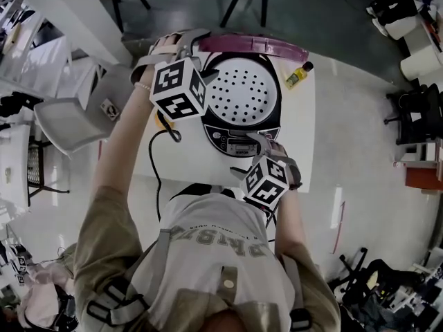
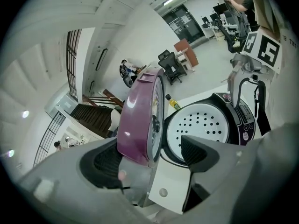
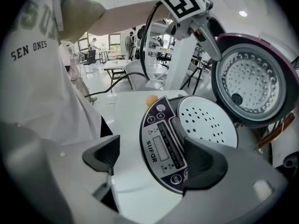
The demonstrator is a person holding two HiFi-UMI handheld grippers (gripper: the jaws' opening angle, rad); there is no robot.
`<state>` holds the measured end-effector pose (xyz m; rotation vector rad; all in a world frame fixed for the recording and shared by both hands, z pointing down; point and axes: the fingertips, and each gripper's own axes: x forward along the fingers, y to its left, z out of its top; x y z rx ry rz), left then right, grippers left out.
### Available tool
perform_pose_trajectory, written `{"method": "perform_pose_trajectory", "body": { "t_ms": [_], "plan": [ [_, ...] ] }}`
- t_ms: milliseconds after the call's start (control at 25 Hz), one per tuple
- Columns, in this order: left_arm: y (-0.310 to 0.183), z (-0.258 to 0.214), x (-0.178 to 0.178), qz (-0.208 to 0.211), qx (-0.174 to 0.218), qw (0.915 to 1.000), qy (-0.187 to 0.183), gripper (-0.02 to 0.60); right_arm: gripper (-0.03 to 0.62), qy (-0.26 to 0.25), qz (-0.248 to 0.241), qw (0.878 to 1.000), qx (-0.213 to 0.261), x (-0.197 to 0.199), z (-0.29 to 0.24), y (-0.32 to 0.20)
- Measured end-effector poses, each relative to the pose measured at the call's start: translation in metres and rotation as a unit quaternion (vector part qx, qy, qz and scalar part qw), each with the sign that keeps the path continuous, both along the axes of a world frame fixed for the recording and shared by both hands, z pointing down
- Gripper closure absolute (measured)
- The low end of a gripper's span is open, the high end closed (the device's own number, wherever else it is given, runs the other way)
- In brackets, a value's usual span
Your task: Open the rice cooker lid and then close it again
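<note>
A black power cable (image 1: 156, 159) snakes over the white bench (image 1: 297, 137) on the left side of the dark, rounded rice cooker (image 1: 216, 133), which sits in the middle of the bench. From that side the person's left claw (image 1: 181, 43) reaches up to the cooker's back edge, where the glossy purple lid (image 1: 252, 45) stands swung right up on its hinge.

In the left gripper view, the left claw (image 2: 150, 146) has its jaws well apart. The rim of the lid (image 2: 138, 120) comes down between them. The right pad is clear of it. The left pad sits close behind the purple shell, and I can't tell if it touches.

Inside the open cooker lies a white round plate dotted with holes (image 1: 242, 92).

Just beyond the cooker's right rear corner stands a small yellow bottle with a dark cap (image 1: 299, 75).

At the cooker's front, the right claw (image 1: 270, 147) hovers over the black control panel (image 3: 161, 148). Its jaws are spread and grip nothing, and the panel shows between them.
</note>
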<state>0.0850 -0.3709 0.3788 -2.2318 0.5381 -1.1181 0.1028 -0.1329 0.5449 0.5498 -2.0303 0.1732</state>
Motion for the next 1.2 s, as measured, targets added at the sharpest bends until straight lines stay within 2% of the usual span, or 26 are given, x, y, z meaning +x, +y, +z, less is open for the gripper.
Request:
{"method": "perform_pose_trajectory", "body": {
  "t_ms": [280,600,960,1200],
  "plan": [
    [-0.02,-0.011,0.004,-0.018,0.006,0.9996,0.019,0.176,0.183,-0.01,0.016,1.0,0.009,0.008,0.0,0.003],
    [-0.039,-0.017,0.006,-0.028,0.019,0.9992,0.02,0.176,0.183,-0.015,0.025,0.999,0.031,0.009,-0.006,0.003],
    [-0.05,-0.022,0.009,-0.04,-0.007,0.9976,0.056,0.179,0.183,-0.02,0.036,0.998,0.047,0.013,-0.012,0.002],
    [-0.059,-0.026,0.003,-0.057,0.024,0.9964,0.058,0.179,0.183,-0.019,0.037,0.998,0.051,0.014,-0.013,0.003]
  ]
}}
